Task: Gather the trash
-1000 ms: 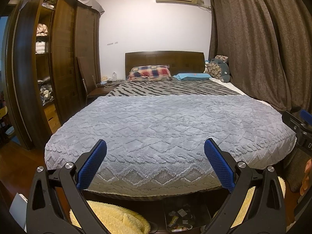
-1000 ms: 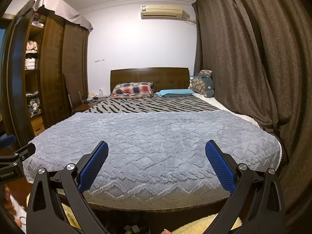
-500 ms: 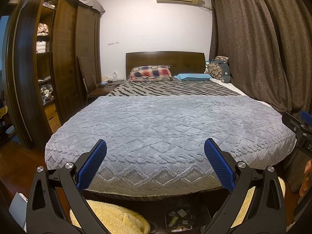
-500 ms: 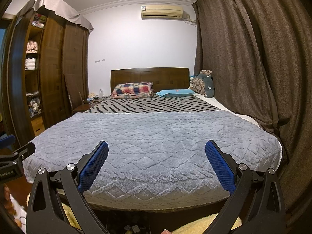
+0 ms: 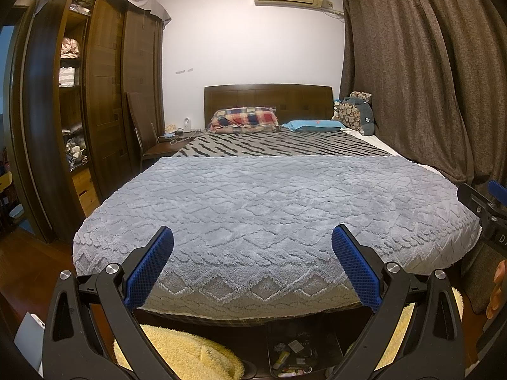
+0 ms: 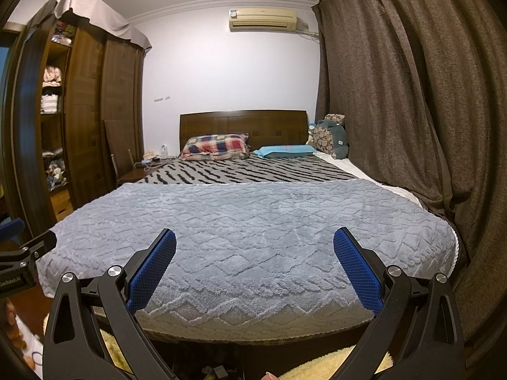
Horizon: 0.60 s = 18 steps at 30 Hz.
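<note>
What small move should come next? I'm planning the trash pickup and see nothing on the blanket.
Probably tilt the left gripper down toward the dark bin at the foot of the bed. Both grippers are open and empty, the grey blanket shows no litter, and small wrappers lie only down there.

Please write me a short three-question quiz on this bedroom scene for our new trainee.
1. True or false: the left gripper holds a piece of trash.
2. Which pillow lies nearer the curtain: A) the plaid pillow, B) the blue pillow?
3. Fill in: small litter shows in a dark bin on the floor, below the foot of the ____.

Key:
1. False; its jaws are wide open and empty, as are those of the right gripper.
2. B.
3. Bed.
</note>
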Each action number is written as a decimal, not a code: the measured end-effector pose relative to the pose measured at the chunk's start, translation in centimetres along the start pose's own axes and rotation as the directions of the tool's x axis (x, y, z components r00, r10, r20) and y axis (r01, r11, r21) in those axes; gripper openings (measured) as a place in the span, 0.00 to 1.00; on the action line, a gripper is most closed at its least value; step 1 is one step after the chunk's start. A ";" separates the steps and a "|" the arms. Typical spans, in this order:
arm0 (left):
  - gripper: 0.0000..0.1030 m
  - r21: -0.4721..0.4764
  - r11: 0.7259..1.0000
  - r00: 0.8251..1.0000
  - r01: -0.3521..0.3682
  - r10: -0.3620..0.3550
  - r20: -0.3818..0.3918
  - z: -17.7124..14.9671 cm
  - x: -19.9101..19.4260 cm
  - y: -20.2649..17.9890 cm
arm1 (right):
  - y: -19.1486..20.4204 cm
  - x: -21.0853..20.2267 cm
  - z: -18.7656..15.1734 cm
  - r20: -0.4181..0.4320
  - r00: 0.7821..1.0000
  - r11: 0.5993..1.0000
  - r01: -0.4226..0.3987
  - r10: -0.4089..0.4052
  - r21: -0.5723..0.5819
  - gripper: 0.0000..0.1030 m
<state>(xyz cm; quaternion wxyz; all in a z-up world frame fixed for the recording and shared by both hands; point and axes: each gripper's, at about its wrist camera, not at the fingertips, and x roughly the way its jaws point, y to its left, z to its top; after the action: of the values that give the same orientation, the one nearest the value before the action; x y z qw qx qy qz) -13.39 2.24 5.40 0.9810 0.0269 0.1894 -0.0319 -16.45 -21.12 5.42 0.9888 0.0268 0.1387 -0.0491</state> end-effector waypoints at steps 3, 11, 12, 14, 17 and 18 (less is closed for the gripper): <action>0.92 0.001 1.000 1.000 0.000 0.000 -0.001 0.0 0.0 0.0 | 0.0 0.0 0.0 -0.001 1.000 1.000 0.001 -0.001 0.000 0.97; 0.92 0.000 1.000 1.000 0.000 0.000 -0.002 -0.1 0.0 0.0 | 0.0 0.1 -0.1 -0.005 1.000 1.000 0.001 -0.001 -0.001 0.97; 0.92 0.001 1.000 1.000 -0.001 0.001 -0.002 0.0 0.0 0.1 | 0.0 0.1 -0.1 -0.006 1.000 1.000 0.001 -0.001 -0.001 0.97; 0.92 0.001 1.000 1.000 -0.005 0.005 -0.003 0.0 0.1 0.2 | 0.0 0.3 -0.1 -0.007 1.000 1.000 0.004 -0.004 0.001 0.97; 0.92 -0.004 1.000 1.000 -0.017 0.017 -0.001 0.5 0.4 0.6 | -0.3 1.0 0.0 -0.011 1.000 1.000 0.015 -0.015 0.003 0.97; 0.92 -0.007 1.000 1.000 -0.024 0.024 0.004 0.7 0.7 0.7 | -0.4 1.6 0.1 -0.015 1.000 1.000 0.018 -0.018 0.005 0.97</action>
<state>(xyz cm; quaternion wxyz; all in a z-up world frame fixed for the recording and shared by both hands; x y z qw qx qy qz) -12.43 2.86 5.87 0.9818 0.0257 0.1871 -0.0196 -14.99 -21.66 5.04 0.9872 0.0285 0.1461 -0.0582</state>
